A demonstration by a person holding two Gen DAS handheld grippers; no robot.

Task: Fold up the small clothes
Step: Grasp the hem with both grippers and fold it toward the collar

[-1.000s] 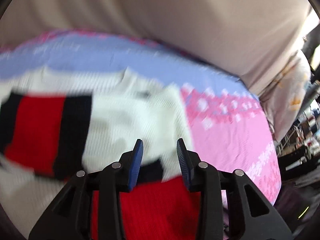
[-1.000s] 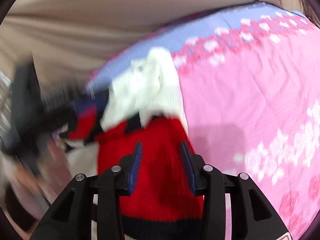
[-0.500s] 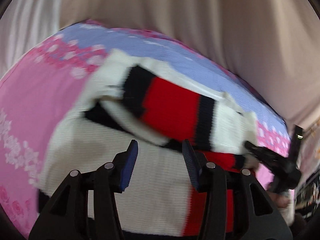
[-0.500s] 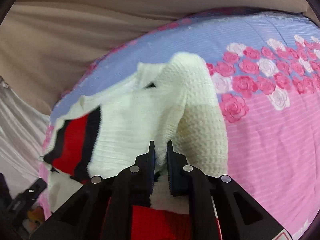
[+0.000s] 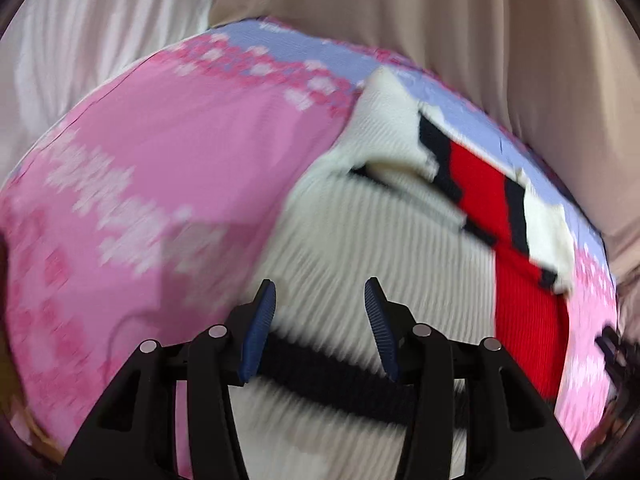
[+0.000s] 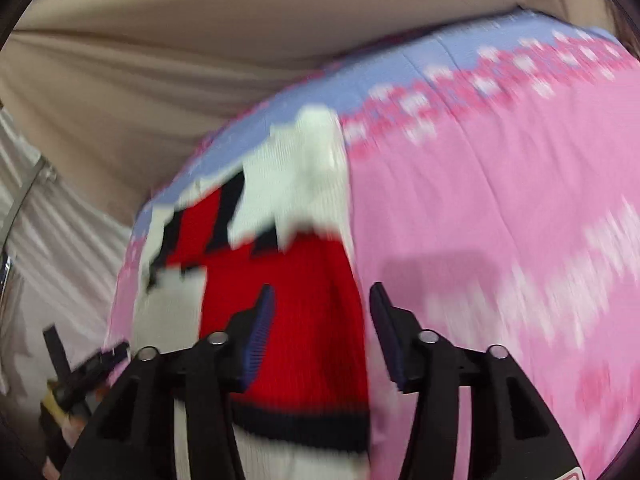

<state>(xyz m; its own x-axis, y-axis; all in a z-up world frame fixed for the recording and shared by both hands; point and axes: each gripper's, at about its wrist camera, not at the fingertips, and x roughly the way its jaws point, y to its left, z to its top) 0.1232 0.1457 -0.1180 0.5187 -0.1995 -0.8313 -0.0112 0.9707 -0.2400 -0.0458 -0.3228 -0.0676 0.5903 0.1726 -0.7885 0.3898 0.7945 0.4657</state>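
Note:
A small knitted sweater (image 5: 380,240), white with red panels and black stripes, lies flat on a pink flowered bedspread (image 5: 160,184). One striped sleeve (image 5: 476,176) is folded across its upper part. My left gripper (image 5: 320,284) hovers open over the white body near the black hem band, with nothing between its pads. In the right wrist view the same sweater (image 6: 296,184) shows its red panel (image 6: 312,264) under my right gripper (image 6: 322,288). That gripper's jaws are opening and grip nothing; the knit lies below them. Both views are motion-blurred.
The bedspread (image 6: 480,200) has a pale blue band along its far edge. Beige curtain (image 5: 440,20) and white curtain (image 5: 100,32) hang behind the bed. A dark piece of the other gripper (image 6: 92,364) shows at the sweater's left side.
The right gripper, shut on the white knit half a second ago, has let go and drawn back over the red panel. The left gripper has swung left across the sweater.

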